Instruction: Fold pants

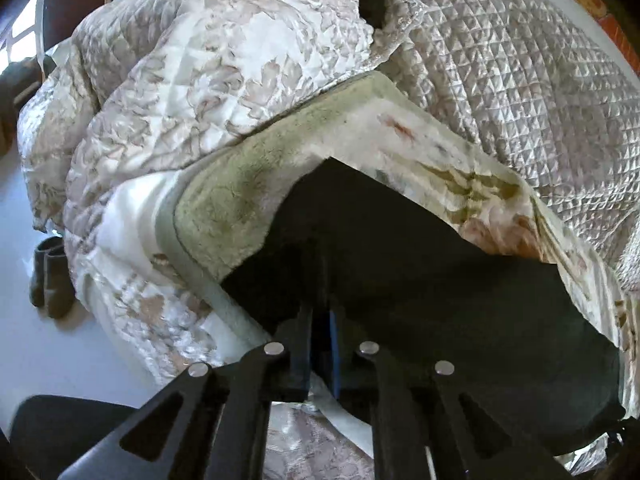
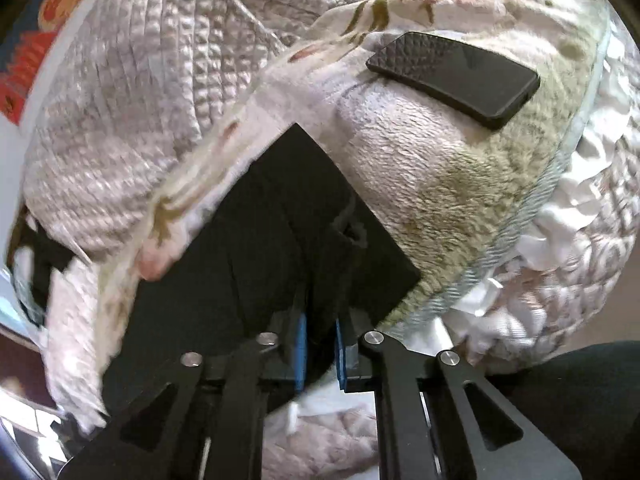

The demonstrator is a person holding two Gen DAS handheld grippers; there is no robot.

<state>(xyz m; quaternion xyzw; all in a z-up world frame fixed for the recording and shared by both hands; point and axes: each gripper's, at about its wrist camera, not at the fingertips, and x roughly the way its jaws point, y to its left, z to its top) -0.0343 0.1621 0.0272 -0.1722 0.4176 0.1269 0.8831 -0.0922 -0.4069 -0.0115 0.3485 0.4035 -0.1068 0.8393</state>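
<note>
Both grippers clamped on black pants, on a bed.

Left gripper (image 1: pixel 320 332) closed on pants (image 1: pixel 420 280) edge, blue pads pinching dark fabric. Right gripper (image 2: pixel 322 344) likewise closed on pants (image 2: pixel 280 216), cloth bunched between blue pads. Pants spread flat on fuzzy green-cream blanket (image 1: pixel 240 184), near bed edge. Quilted bedspread (image 1: pixel 520 92) behind, floral duvet (image 1: pixel 192 80) heaped to the left. Black phone (image 2: pixel 454 78) lying on blanket, apart from pants, beyond the corner. Dark slippers or boots (image 1: pixel 50 276) on white floor (image 1: pixel 24 340), probably; too small to be sure.
</note>
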